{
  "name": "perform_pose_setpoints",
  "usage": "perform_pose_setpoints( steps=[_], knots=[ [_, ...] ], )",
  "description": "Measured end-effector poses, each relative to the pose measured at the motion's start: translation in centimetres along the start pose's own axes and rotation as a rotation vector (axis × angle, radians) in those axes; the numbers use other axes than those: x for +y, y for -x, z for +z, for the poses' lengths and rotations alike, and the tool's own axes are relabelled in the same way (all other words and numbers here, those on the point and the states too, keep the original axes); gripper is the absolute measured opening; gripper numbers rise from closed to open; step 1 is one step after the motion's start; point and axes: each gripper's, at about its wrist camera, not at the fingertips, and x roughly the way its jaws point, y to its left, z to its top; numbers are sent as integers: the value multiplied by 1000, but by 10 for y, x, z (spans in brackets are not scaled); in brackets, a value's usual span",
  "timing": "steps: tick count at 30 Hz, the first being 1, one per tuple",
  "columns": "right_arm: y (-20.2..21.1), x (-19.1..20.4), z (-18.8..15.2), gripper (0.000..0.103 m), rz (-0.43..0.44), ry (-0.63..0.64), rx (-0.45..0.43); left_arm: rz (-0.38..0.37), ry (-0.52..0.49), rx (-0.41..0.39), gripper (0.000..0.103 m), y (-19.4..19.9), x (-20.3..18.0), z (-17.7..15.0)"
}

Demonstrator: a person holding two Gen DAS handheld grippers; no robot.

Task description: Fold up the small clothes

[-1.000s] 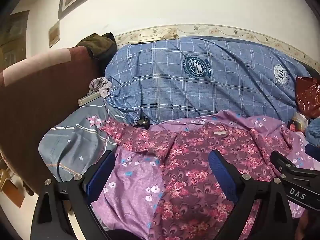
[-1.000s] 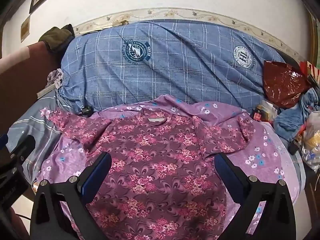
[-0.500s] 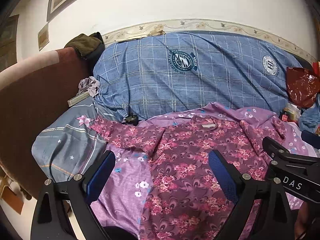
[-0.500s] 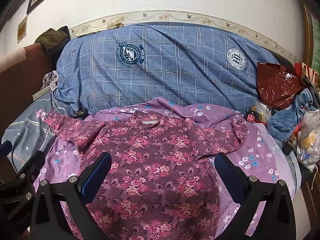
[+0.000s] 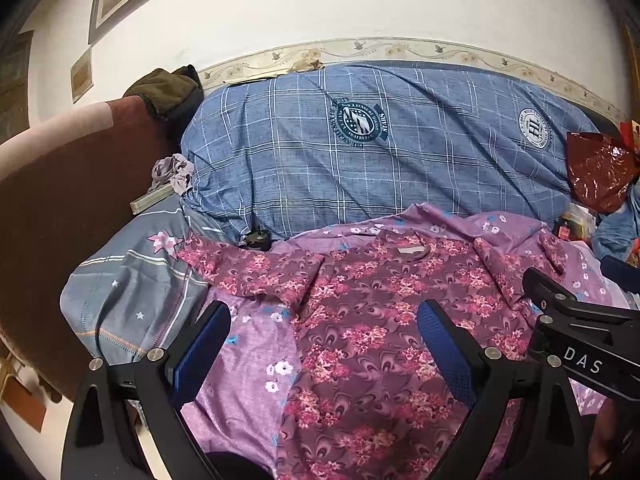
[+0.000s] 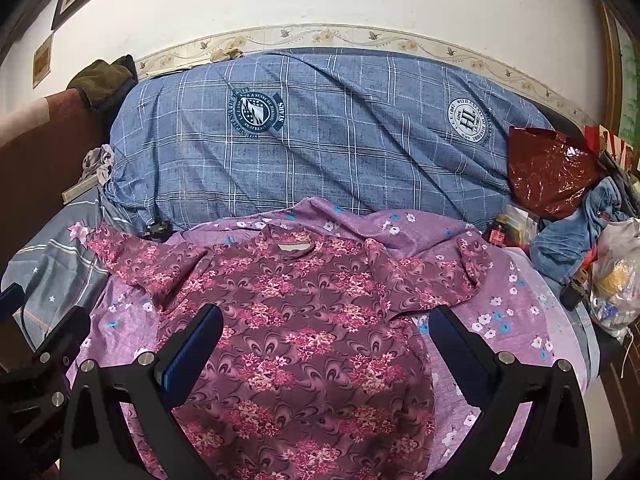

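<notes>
Nearest the lens, the left gripper hangs over the bed with its blue-padded fingers spread wide and nothing between them; the near hem of the floral shirt drops out of sight below the gripper frames, so how the bottom edge lies cannot be told. The right gripper is likewise wide apart and empty, poised above the shirt's lower body. Whether either set of pads touches the cloth is hard to judge from these angles. In the left view the right gripper's black body enters from the right edge and covers part of the shirt's side.

The shirt lies spread flat, collar toward the wall, on a purple flowered sheet in the middle of the bed. Its one sleeve reaches toward the bed's left edge over a grey striped cover; the other sleeve is crumpled near the right edge.

Behind the collar a small dark object sits at the foot of the blue plaid quilt, too small to identify. At the bed's far right corner lie a red plastic bag, denim and a clear bag of blurred items, partly cut off by the frame
</notes>
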Motion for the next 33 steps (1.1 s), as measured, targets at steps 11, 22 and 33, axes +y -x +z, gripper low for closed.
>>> perform_pose_setpoints(
  steps=[11,22,33],
  knots=[
    [1,-1,-2,102,-4,1,-6,-9,0,1,95,1,4,1],
    [2,0,-5,102,7,5,-1,6,5,1,95,-1,7,1],
    [1,26,-6,102,102,48,2,60,42,3,95,-5,22,1]
  ],
)
